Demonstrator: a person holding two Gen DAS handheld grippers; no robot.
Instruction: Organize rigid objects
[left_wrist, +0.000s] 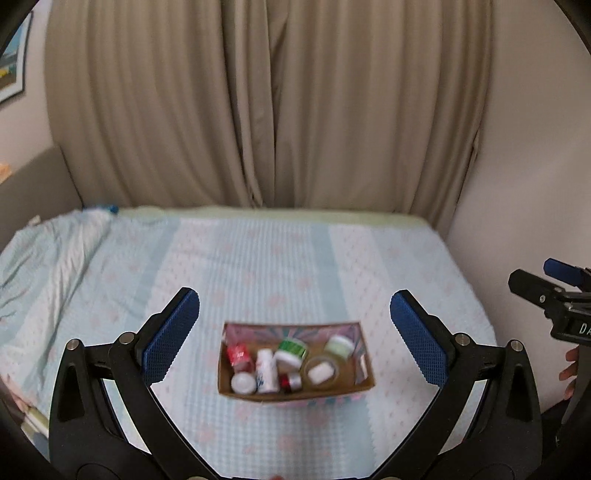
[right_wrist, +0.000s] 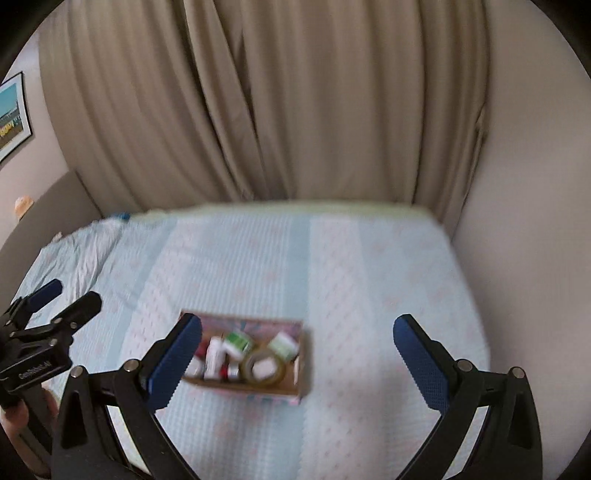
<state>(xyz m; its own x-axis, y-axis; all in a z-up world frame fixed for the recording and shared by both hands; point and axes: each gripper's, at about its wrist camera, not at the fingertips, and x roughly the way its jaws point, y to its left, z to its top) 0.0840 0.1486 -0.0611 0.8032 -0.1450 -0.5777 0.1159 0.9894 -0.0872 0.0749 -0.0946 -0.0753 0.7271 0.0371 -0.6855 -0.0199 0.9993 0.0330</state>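
Left wrist | bed (left_wrist: 258, 258) pale blue quilted | beige curtain (left_wrist: 277, 103) behind

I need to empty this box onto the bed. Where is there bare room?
Bare bedspread lies between the box and the curtain, and right of it toward the wall. Crowded: inside the box; rumpled bedding far left.
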